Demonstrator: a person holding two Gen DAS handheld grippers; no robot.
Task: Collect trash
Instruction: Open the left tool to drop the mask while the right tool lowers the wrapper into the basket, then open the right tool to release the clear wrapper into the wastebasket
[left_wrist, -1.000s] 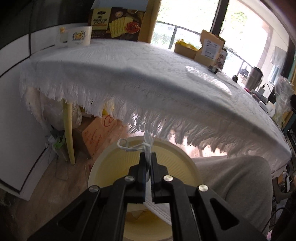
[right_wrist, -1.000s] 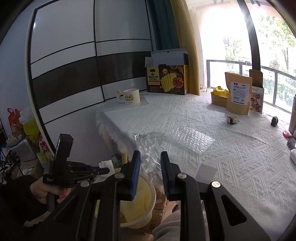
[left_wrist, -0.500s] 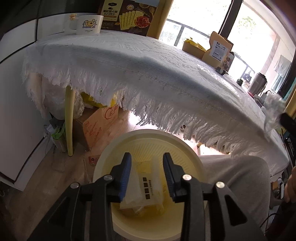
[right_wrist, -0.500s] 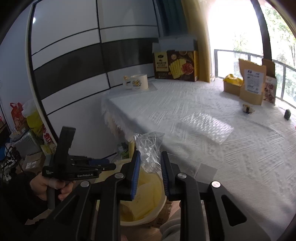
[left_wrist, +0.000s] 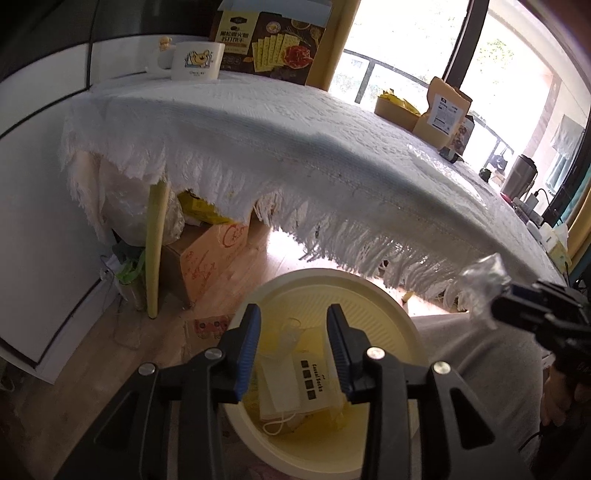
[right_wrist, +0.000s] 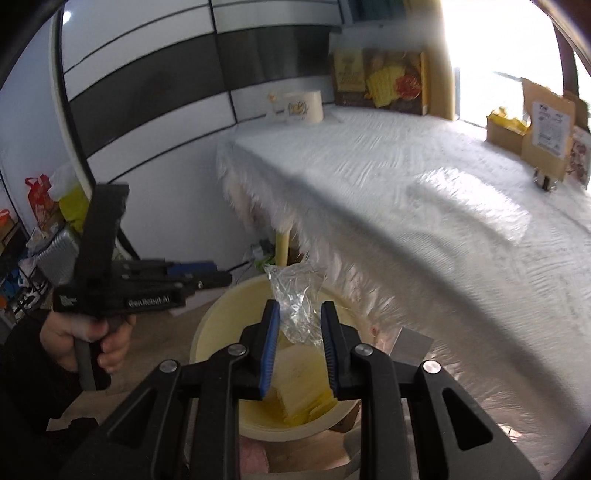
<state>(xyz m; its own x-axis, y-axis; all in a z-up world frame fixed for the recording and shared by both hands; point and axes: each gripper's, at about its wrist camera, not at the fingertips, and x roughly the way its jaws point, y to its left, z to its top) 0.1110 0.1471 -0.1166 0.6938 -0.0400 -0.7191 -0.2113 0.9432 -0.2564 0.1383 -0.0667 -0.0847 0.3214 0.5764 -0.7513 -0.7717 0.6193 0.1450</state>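
A pale yellow round bin (left_wrist: 321, 275) stands on the floor below the table's fringed edge. My left gripper (left_wrist: 293, 314) hangs open above it with nothing between its fingers. Below it a white packet with a black label (left_wrist: 295, 384) lies in the bin. My right gripper (right_wrist: 299, 314) is shut on a crumpled clear plastic wrapper (right_wrist: 295, 291), held over the bin's rim (right_wrist: 221, 317). In the left wrist view that wrapper (left_wrist: 480, 284) shows at the right, at the tip of the right gripper (left_wrist: 517, 306). A sheet of bubble wrap (right_wrist: 472, 206) lies on the tablecloth.
The table under its white fringed cloth (left_wrist: 295, 140) carries a mug (left_wrist: 195, 61), a cracker box (left_wrist: 273, 44) and a brown pouch (left_wrist: 443, 110) along the far side. A cardboard box (left_wrist: 210, 254) sits under it. A person's grey-clad leg (left_wrist: 480, 369) is beside the bin.
My left gripper opened and the white packet dropped into the bin. My right gripper came down with the clear wrapper to just above the bin.
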